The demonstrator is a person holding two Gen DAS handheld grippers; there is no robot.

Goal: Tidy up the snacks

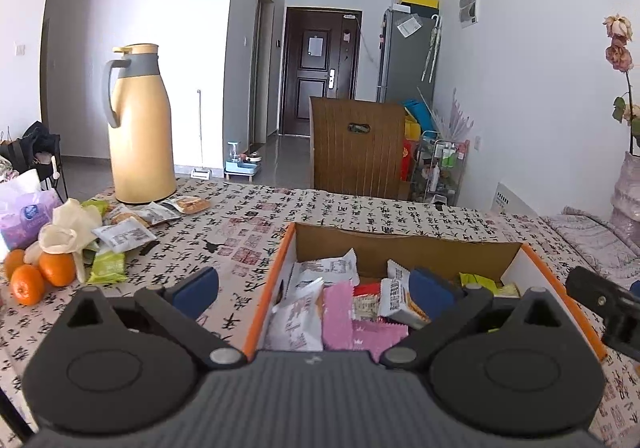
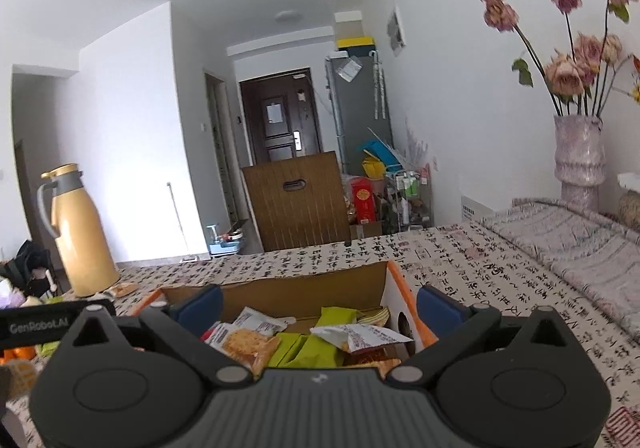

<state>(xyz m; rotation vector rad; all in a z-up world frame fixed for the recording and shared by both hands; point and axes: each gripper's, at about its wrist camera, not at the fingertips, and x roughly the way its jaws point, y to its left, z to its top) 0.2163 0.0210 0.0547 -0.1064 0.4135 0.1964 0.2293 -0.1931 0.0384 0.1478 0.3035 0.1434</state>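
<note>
An open cardboard box (image 1: 556, 272) with orange edges and white sides sits on the table, its brown inner wall at the far side. Inside lies a loose heap of snack packets (image 1: 340, 304): white, pink and red ones to the left, green ones (image 2: 308, 350) to the right. More packets (image 1: 124, 236) lie scattered on the table far left, one green packet (image 1: 106, 268) nearest.

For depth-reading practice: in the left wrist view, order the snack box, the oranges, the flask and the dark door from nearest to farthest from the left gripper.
1. Snack box, just ahead, under the jaws.
2. Oranges, left.
3. Flask, far left.
4. Door, down the hall.
</note>
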